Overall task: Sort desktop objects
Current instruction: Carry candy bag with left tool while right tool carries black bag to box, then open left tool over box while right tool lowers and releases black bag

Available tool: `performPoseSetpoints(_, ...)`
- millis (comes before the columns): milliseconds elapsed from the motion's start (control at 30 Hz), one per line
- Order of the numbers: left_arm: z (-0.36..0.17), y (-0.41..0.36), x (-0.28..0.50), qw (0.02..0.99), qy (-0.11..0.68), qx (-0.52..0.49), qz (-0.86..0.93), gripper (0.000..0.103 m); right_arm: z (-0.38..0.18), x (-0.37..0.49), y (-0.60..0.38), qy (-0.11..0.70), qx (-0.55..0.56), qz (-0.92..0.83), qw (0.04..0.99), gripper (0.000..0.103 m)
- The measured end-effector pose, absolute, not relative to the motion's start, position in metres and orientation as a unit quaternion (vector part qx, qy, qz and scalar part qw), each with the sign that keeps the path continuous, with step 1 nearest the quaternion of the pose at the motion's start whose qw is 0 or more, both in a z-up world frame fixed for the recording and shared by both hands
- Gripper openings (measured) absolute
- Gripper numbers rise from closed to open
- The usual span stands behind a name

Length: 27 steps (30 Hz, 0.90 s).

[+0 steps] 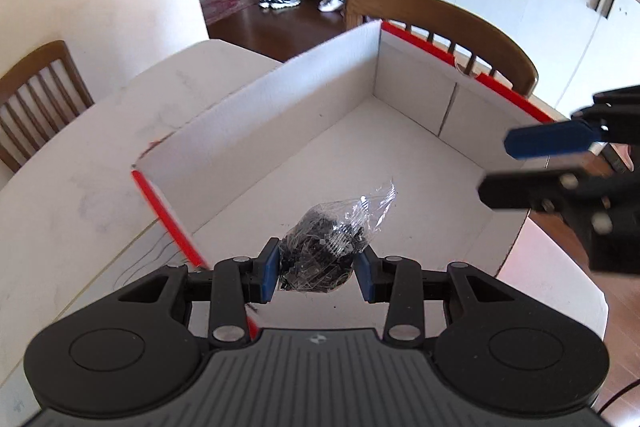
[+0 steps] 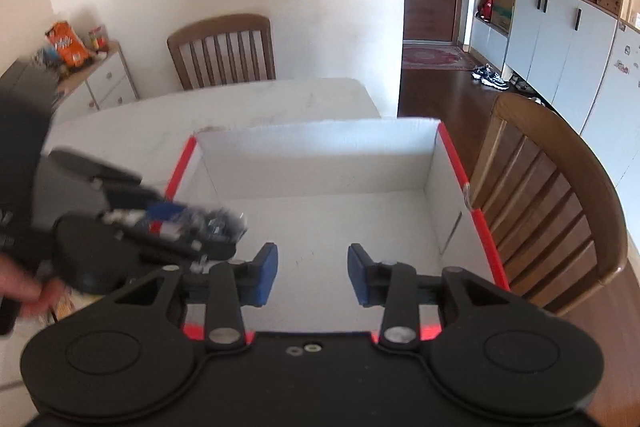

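Observation:
A clear plastic bag of small black parts (image 1: 332, 243) hangs over the floor of a white cardboard box with red edges (image 1: 280, 115). My left gripper (image 1: 318, 267) is shut on the bag, its blue pads pressing it from both sides. To the right, my right gripper (image 1: 496, 169) reaches over the box's right wall. In the right wrist view my right gripper (image 2: 312, 275) stands open above the box (image 2: 320, 155) with nothing between its blue pads. There the left gripper (image 2: 192, 223) shows blurred at the left with the bag (image 2: 218, 221).
The box sits on a white table (image 1: 72, 187). Wooden chairs stand at the far side (image 2: 222, 51) and beside the box (image 2: 552, 211). A drawer unit with an orange snack bag (image 2: 66, 45) is at the back left. A person's hand (image 2: 24, 287) holds the left gripper.

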<state>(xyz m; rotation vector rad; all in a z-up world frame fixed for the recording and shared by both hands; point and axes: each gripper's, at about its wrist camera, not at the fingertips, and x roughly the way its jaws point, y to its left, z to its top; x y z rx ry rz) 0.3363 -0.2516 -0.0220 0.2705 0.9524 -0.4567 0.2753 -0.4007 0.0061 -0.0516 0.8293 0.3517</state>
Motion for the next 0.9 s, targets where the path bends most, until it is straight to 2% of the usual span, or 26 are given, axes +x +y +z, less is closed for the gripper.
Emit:
performPoseSetpoints(400, -0.047, -0.276, 0.367, 0.82, 0.491, 0.173, -0.239, 0.037, -0.008, 0.231, -0.414, 0.428, -0.019, 0.177, 0.886, 0.04)
performPoseSetpoints(567, -0.054, -0.281, 0.372, 0.812, 0.5, 0.183, -0.24, 0.038, -0.033, 0.21, -0.406, 0.457, -0.037, 0.197, 0.867, 0.044)
performPoseSetpoints(667, -0.056, -0.279, 0.374, 0.811, 0.504, 0.18, -0.236, 0.038, -0.048, 0.2, -0.4, 0.477, -0.045, 0.224, 0.849, 0.052)
performPoseSetpoints(733, -0.057, -0.278, 0.374, 0.81, 0.507, 0.176, -0.236, 0.038, -0.054, 0.196, -0.395, 0.48, -0.064, 0.241, 0.841, 0.069)
performPoseSetpoints(800, -0.057, -0.279, 0.375, 0.81, 0.508, 0.175, -0.236, 0.041, -0.057, 0.193, -0.392, 0.481, -0.073, 0.248, 0.838, 0.069)
performPoseSetpoints(833, -0.057, -0.279, 0.375, 0.812, 0.506, 0.176, -0.233, 0.047, -0.06, 0.192, -0.391, 0.485, -0.078, 0.253, 0.833, 0.069)
performPoseSetpoints(867, -0.057, -0.279, 0.374, 0.814, 0.502, 0.177, -0.231, 0.059, -0.061, 0.193, -0.389, 0.488, -0.082, 0.254, 0.831, 0.069)
performPoseSetpoints(900, -0.057, -0.281, 0.376, 0.817, 0.499, 0.177, -0.229, 0.063, -0.065, 0.19, -0.39, 0.49, -0.084, 0.256, 0.829, 0.07)
